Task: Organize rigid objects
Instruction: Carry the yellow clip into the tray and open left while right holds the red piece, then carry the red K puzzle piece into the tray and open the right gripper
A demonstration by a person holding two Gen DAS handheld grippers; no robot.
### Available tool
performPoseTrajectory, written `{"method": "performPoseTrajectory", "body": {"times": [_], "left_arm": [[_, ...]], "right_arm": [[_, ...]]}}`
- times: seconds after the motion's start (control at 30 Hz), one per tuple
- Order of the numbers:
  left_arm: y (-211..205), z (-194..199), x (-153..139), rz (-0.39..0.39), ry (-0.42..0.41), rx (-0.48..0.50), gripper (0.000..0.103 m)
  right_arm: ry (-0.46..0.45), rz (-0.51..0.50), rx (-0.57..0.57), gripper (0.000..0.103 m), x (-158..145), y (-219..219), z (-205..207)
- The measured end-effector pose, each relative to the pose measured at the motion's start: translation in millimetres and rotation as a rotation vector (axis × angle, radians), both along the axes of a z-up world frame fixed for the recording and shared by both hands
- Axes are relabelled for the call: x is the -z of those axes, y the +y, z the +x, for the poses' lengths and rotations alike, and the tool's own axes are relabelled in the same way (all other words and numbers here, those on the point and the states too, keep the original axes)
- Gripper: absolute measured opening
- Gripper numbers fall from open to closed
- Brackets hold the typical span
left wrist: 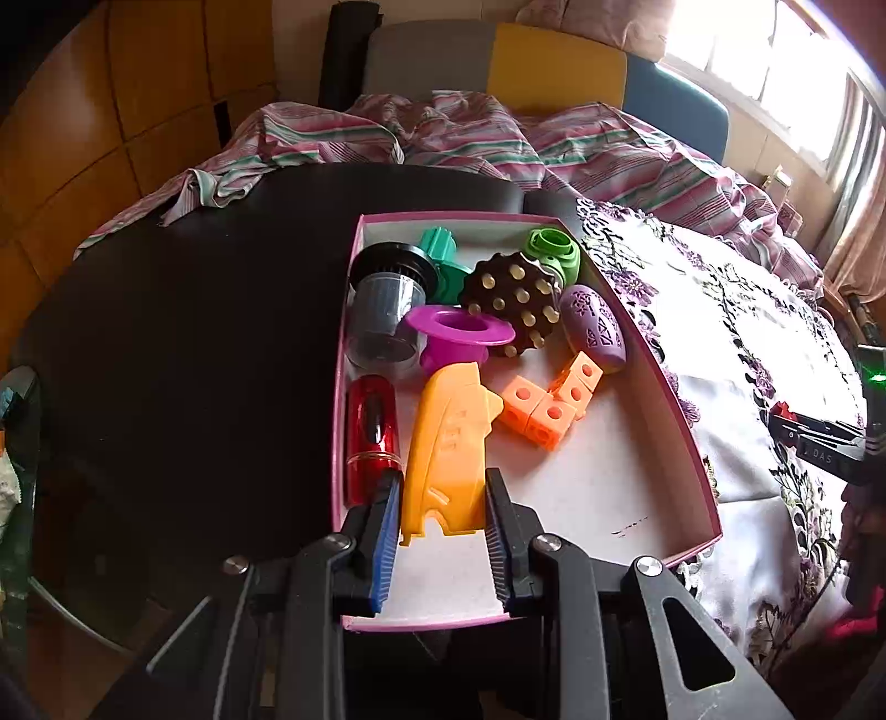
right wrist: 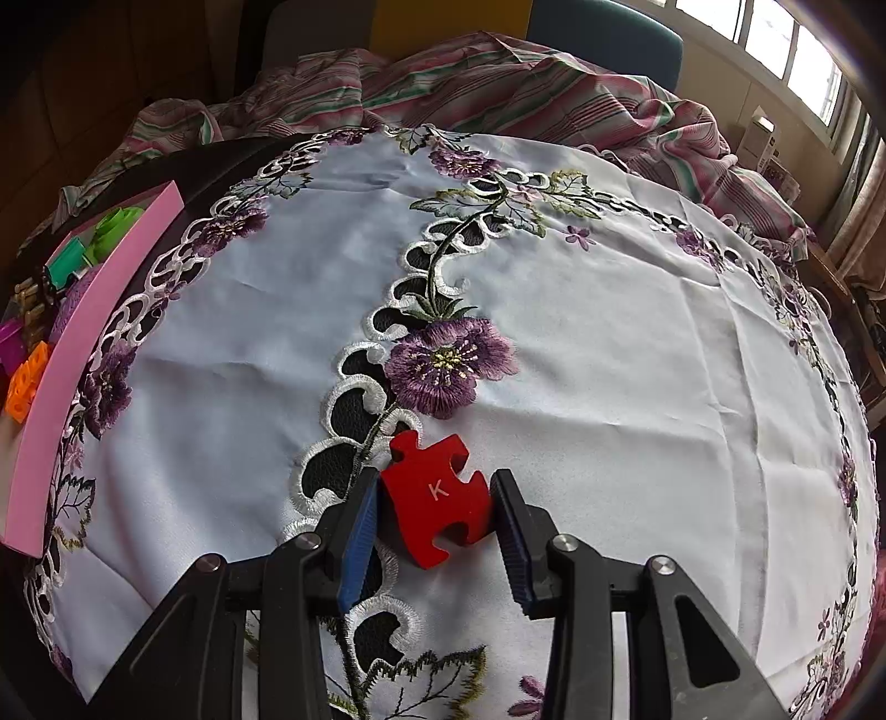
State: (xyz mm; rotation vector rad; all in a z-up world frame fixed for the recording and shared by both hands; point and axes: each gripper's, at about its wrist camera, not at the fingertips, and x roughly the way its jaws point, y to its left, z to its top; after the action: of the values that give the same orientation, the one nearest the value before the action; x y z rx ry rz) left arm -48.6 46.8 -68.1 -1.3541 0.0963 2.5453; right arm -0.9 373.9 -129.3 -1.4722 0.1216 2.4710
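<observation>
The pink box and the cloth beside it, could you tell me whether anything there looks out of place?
Only the red K-marked jigsaw piece is outside the pink cardboard box, on the white embroidered cloth between the right tool's pads. The other toys lie jumbled inside; nothing looks damaged.

A dark round worktop (left wrist: 183, 310) carries a white cloth embroidered with purple flowers (right wrist: 609, 343) and a rumpled pink-and-green striped fabric (left wrist: 476, 138) at its far edge. Behind stand grey, yellow and blue chair backs (left wrist: 554, 66). Orange-brown wooden panelling (left wrist: 111, 111), perhaps a wardrobe, fills the left. Bright daylight floods through windows (right wrist: 797, 50) at right.
</observation>
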Motion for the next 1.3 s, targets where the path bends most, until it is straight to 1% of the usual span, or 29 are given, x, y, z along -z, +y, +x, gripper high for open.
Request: {"method": "performPoseTrajectory", "body": {"times": [0.2,0.27,0.4,0.47,0.53,0.63,0.7,0.77,0.9,1.03,1.1,1.2,1.23,1.3], "left_arm": [[3.8,-6.3,9.0,-0.015,-0.015,0.001,0.029],[3.6,-9.2,12.9,-0.007,-0.027,0.000,0.029],[9.0,-13.2,18.6,-0.020,-0.023,0.011,0.029],[6.3,-20.6,24.8,0.004,-0.060,0.001,0.028],[2.2,-25.6,25.0,0.041,-0.065,-0.010,0.028],[-1.2,-27.2,22.4,0.068,-0.067,-0.008,0.029],[-2.9,-23.7,19.9,0.085,-0.061,-0.003,0.033],[-2.0,-17.8,17.3,0.091,-0.046,0.013,0.042],[-5.1,-5.7,5.2,0.082,0.004,0.020,0.043],[-19.1,0.2,-7.6,0.098,0.040,-0.013,0.049],[-26.4,2.0,-9.0,0.088,0.046,-0.037,0.049],[-39.7,2.7,-9.1,0.101,0.036,-0.067,0.049],[-42.5,2.7,-8.9,0.099,0.037,-0.076,0.049],[-47.1,2.3,-8.6,0.103,0.030,-0.088,0.049]], "right_arm": [[-0.003,0.010,-0.008,0.040,-0.5,-0.5,-0.4],[-0.004,0.011,-0.009,0.040,-0.9,-0.6,-1.0],[-0.004,0.010,-0.007,0.040,-1.3,-0.6,-1.1],[-0.003,0.010,-0.005,0.040,-1.4,-0.4,-1.3],[-0.002,0.009,-0.005,0.040,-1.1,0.1,-1.6],[-0.004,0.009,-0.004,0.040,-1.0,0.0,-1.9],[-0.005,0.013,-0.004,0.040,-1.3,-1.0,-2.0],[-0.007,0.014,-0.003,0.040,-1.3,-1.2,-2.2],[-0.005,0.001,0.009,0.040,-2.1,0.1,-1.9],[-0.012,-0.015,0.031,0.040,-4.9,3.7,-1.5],[-0.009,-0.004,0.045,0.040,-10.7,4.2,-0.3],[0.042,-0.017,0.058,0.040,-31.3,1.0,4.1],[0.062,-0.014,0.050,0.040,-39.5,-3.4,4.9],[0.094,-0.043,0.018,0.040,-54.3,-18.2,3.9]]}}
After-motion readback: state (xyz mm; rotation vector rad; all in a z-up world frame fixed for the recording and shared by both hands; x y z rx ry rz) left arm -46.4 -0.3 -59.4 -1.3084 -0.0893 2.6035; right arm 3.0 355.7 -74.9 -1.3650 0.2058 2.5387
